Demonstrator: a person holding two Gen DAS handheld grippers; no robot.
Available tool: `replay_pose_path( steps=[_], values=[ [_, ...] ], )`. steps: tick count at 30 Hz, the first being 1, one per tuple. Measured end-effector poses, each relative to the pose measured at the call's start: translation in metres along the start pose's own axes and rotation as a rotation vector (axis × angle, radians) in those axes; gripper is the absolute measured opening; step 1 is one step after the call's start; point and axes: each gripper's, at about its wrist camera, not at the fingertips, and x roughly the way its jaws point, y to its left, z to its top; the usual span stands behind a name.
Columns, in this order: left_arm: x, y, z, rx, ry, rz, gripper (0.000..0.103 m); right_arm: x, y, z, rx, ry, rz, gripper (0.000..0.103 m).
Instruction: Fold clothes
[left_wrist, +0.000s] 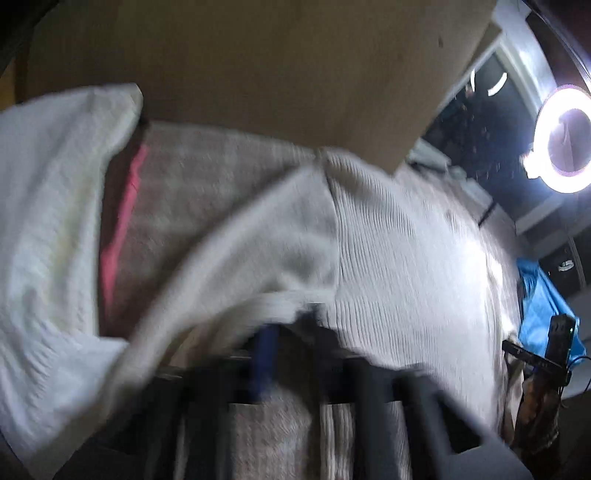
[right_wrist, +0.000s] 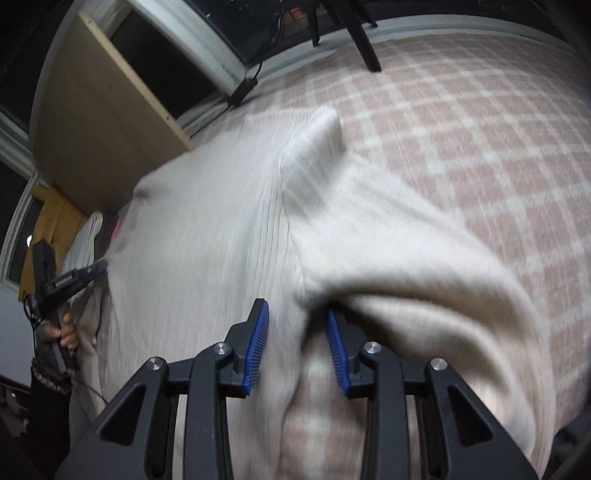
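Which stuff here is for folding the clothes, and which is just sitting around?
For the job:
- white ribbed sweater
- right claw, around a fold of it
- left claw, shut at its edge

Just lying about:
- white towel
- blue cloth
- ring light
- checked blanket underneath

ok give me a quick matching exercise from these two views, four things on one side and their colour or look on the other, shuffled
Things:
1. ribbed garment
2. bed cover
3. pads on the right gripper fingers
4. ring light

Colour or look:
A. blue
B. pink and white check
C. glowing white circle
D. plain off-white

Pairs: 1-D, 2-B, 3-A, 4-C
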Motion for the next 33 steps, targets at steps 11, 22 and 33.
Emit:
replay_pose_path(
  steps=[11,22,33],
  values=[
    [0.014,0.013,0.008,0.059,0.101,0.120,0.015,0.005,0.017,0.012,-0.069,0.022,-0.130,0.017],
    [-0.112,-0.041,-0.124,0.263,0.256,-0.015,0.046,-0.130,0.046,-0.082,-0.070,-0.001,0.047,0.027],
    [-0.072,-0.050,-0.225,0.237,0.406,0.063,0.048,-0.079,0.061,-0.224,-0.045,0.157,-0.038,0.040]
  ],
)
